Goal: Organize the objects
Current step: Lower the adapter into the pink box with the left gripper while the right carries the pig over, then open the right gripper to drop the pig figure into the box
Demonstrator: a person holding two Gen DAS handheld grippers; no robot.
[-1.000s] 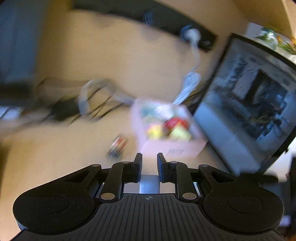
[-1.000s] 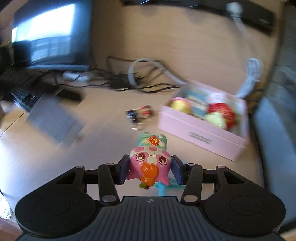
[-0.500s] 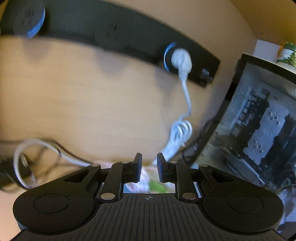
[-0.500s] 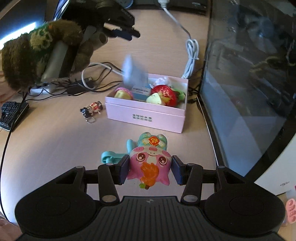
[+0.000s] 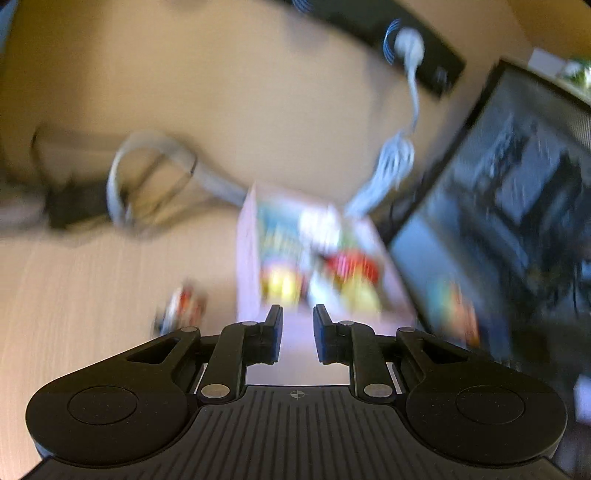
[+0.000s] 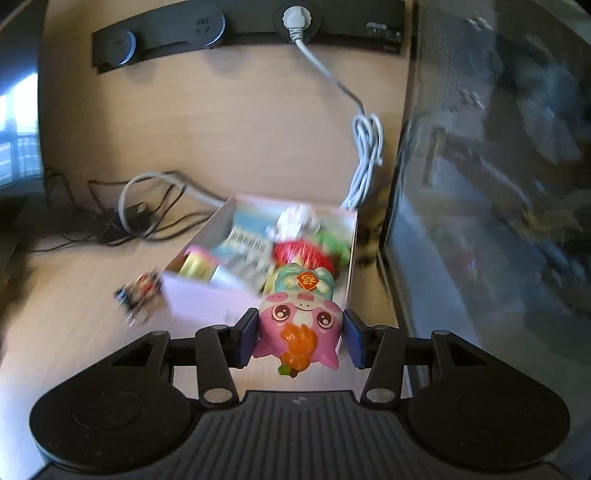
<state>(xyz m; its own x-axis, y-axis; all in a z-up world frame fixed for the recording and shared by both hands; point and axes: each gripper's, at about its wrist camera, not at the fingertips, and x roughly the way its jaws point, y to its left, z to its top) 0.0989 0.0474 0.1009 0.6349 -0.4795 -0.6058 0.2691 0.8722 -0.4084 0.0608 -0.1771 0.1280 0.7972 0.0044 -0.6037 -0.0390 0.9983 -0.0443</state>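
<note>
Box near the desk's right edge already holds several toys, our right gripper clamps the pig at its near wall, the keychain waits outside, left gripper slightly parted, empty.

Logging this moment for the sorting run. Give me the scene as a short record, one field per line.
right gripper: shut on the pig toy, held at the near edge of the pink box
left gripper: holds nothing, jaws slightly apart, pointed at the box
box contents: several colourful toys, blurred
outside the box: small keychain figure on the desk, left of the box
behind: white cable plugged into black power strip
right side: glass-sided computer case
</note>
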